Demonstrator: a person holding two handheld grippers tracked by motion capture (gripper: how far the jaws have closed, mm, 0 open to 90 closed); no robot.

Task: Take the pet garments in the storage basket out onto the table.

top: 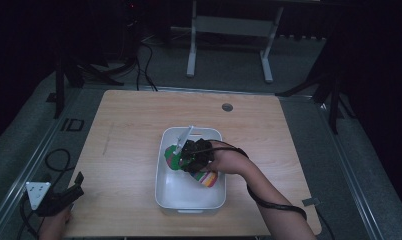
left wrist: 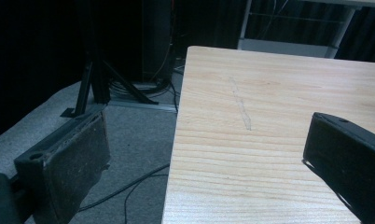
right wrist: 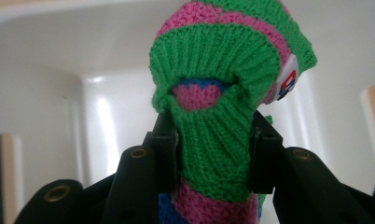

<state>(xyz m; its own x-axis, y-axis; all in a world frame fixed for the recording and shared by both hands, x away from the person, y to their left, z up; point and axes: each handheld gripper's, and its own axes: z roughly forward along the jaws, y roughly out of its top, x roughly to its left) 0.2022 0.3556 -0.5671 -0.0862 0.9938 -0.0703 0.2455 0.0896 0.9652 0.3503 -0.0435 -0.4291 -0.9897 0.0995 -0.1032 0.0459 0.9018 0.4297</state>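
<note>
I am gripping a striped knitted sock [right wrist: 213, 135] with my right tool [right wrist: 213, 161] inside the white bin [top: 165, 187] near the surface's [top: 124, 145] front edge; my left tool [left wrist: 204, 158] is resting wide open and empty at the front-left corner.

A: The high view is dim; the floor falls to black at the corners, and the table [top: 139, 130] is the brightest patch.

B: In the right gripper view, glare streaks the white bin [right wrist: 101, 112], and the knit sock [right wrist: 223, 70] is sharp.

A: In the left gripper view, the 2 jaws look soft.
</note>
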